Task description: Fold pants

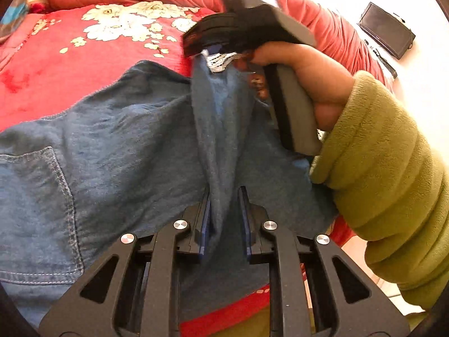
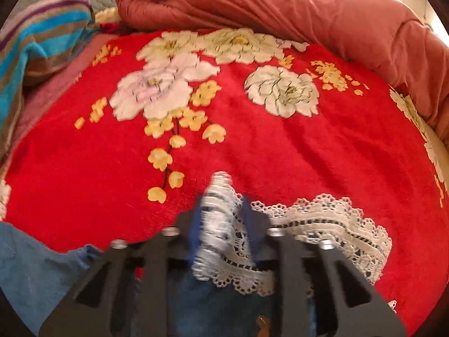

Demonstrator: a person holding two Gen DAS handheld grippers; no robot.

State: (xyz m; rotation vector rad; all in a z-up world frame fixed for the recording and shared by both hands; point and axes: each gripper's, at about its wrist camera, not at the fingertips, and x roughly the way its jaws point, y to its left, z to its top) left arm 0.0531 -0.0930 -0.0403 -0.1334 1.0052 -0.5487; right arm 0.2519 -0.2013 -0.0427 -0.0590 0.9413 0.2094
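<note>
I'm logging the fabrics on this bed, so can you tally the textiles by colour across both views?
Blue: 1, the denim pants
Red with flowers: 1, the blanket
Salmon pink: 1, the bunched quilt
Striped turquoise, brown and purple: 1, the cloth
White: 1, the lace trim on the pants hem
Total: 5

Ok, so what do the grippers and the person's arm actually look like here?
Both grippers, left gripper and right gripper, are black, angular linkages with silver bolts and blue finger pads. The right one has a grey handle. The sleeve is olive-green fleece.
</note>
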